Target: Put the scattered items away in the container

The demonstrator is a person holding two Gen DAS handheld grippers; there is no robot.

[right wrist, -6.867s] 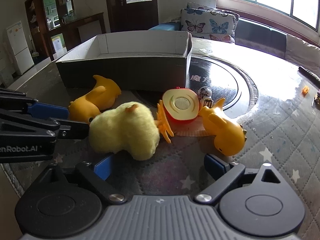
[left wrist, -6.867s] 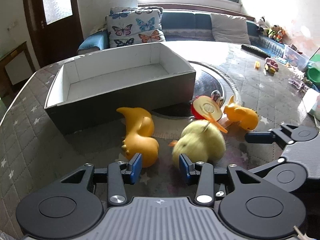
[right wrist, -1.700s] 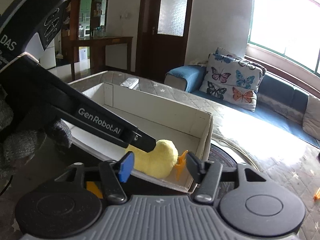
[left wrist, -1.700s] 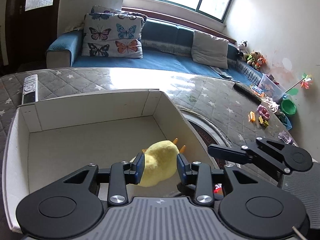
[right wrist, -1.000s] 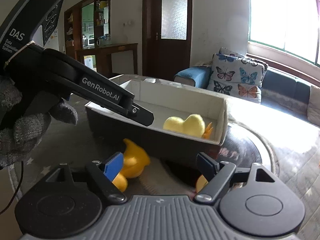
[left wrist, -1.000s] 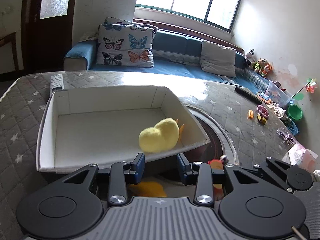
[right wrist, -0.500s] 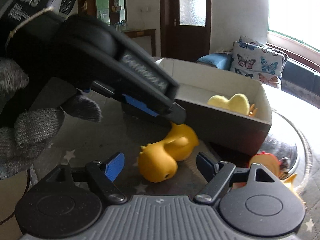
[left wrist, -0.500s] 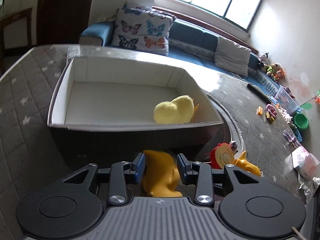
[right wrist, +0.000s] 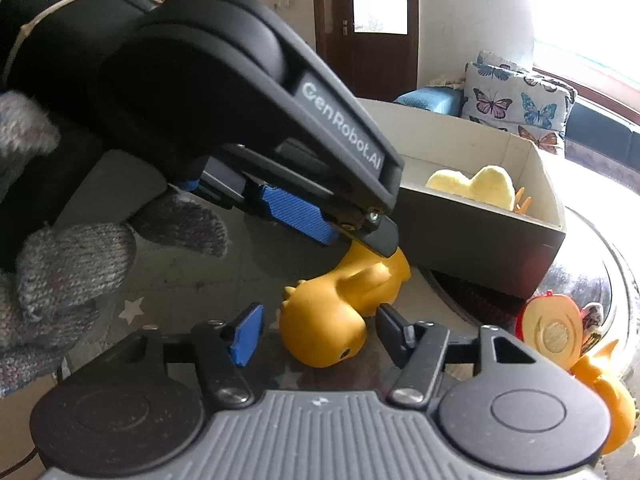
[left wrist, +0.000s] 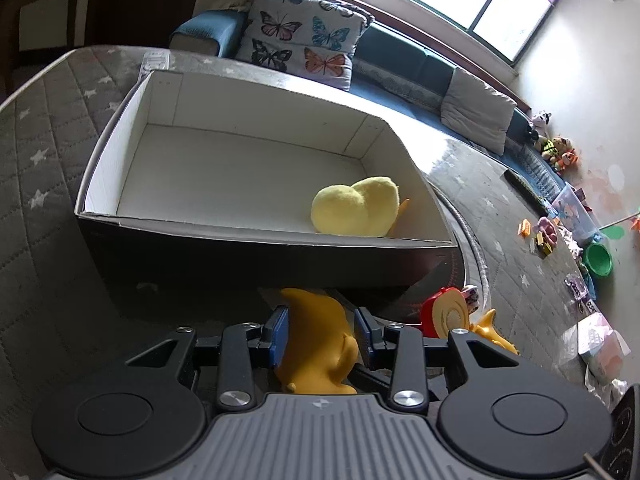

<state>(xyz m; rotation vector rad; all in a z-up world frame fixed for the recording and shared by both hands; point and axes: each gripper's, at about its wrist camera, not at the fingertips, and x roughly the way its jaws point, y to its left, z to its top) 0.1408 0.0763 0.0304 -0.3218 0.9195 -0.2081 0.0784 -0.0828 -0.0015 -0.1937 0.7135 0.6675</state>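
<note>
We are seeing the left hand-held gripper (left wrist: 319,334) straddling the tail end of the orange rubber dinosaur (left wrist: 318,348), blue pads hugging both flanks; whether they are pressing or just flanking it, we cannot tell. It is lying on its side on the surface (left wrist: 36,168), just in front of the container (left wrist: 256,256), so a short lift over the near wall would do. The right hand-held gripper (right wrist: 316,334) is standing released, fingers spread around the dinosaur's head end, likely steadying or waiting. Inside the container the yellow plush chick (left wrist: 356,208) is lying against the right wall. Right of it, the red-and-yellow toy (left wrist: 446,314) and a second orange dinosaur (left wrist: 492,332) are sitting outside the container. The surface is wearing a grey quilted star cover; behind, a blue sofa (left wrist: 404,60) with butterfly cushions (left wrist: 304,40) is running under the windows.
</note>
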